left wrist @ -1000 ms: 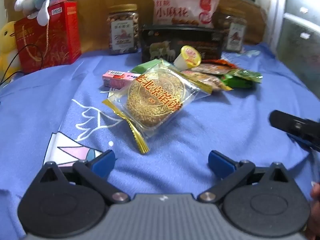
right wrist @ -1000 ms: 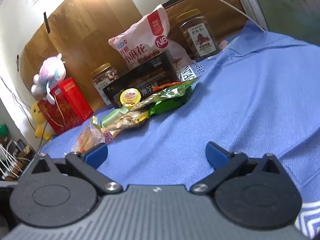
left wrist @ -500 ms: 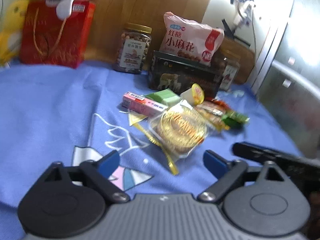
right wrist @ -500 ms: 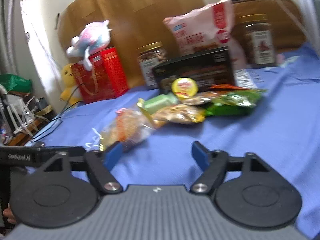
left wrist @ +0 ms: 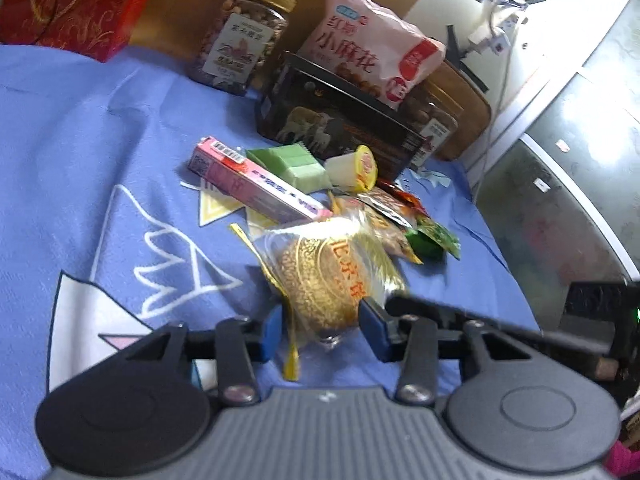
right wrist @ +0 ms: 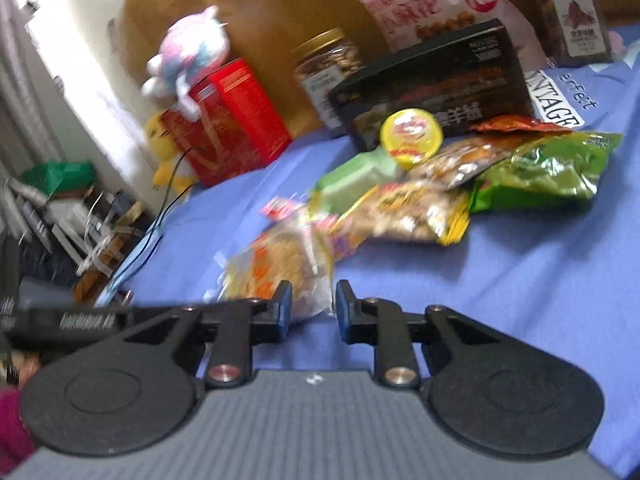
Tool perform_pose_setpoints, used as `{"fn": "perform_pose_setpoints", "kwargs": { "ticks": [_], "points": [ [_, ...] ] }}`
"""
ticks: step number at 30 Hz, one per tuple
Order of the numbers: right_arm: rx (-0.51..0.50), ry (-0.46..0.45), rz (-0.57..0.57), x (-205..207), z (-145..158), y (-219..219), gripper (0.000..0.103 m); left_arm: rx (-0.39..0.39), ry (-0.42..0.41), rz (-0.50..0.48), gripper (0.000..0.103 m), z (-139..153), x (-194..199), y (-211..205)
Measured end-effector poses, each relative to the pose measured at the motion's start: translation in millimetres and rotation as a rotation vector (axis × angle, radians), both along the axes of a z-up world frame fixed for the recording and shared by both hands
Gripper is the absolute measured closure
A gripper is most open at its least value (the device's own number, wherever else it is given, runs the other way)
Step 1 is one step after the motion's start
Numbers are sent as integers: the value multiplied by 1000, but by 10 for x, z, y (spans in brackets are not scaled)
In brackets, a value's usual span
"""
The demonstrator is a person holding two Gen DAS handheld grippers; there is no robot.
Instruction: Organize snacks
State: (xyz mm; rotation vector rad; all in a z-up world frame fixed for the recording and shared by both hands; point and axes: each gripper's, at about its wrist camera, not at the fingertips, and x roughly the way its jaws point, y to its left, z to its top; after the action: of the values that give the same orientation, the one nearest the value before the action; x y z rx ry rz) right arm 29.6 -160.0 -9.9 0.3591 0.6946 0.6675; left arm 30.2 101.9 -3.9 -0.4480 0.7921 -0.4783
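Plainly, the mooncake packet (left wrist: 332, 276) is a light thing with a crumbly, fairly stiff round cake inside a slippery clear wrapper edged in gold. Its crinkled sealed ends look like the safest hold, since squeezing the cake itself could crack it. It lies on the blue cloth (left wrist: 80, 140) at the near edge of the snack heap, in front of the pink box (left wrist: 256, 184) and beside the peanut packet (right wrist: 408, 212). The left gripper (left wrist: 326, 328) has its blue pads on either side of the packet's near end, narrowed about it; whether they already pinch cannot be told. The right gripper (right wrist: 312, 308) has its jaws drawn close with a small gap, just beside the wrapper's corner, apparently holding nothing.
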Motion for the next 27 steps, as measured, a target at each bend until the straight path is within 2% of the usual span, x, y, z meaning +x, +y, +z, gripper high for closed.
{"fn": "perform_pose_setpoints", "kwargs": {
  "ticks": [3, 7, 12, 16, 19, 23, 27],
  "points": [
    [-44, -43, 53, -213, 45, 27, 77, 18, -31, -16, 63, 105, -30, -78],
    [-79, -152, 21, -210, 269, -3, 77, 57, -102, -46, 62, 353, 114, -211],
    [-53, -225, -29, 160, 542, -160, 77, 111, -204, -71, 62, 763, 495, -429],
    [-62, -286, -70, 635, 742, -218, 77, 143, -268, -61, 61, 983, 1001, -615],
    [-80, -303, -103, 1057, 812, -238, 77, 164, -283, -48, 61, 1010, 1406, -718],
    [-123, -292, -140, 1484, 752, -212, 77, 184, -257, -30, 62, 902, 1852, -814],
    [-180, -275, -172, 1708, 628, -172, 74, 214, -213, -19, 62, 729, 2128, -848]
  ]
}}
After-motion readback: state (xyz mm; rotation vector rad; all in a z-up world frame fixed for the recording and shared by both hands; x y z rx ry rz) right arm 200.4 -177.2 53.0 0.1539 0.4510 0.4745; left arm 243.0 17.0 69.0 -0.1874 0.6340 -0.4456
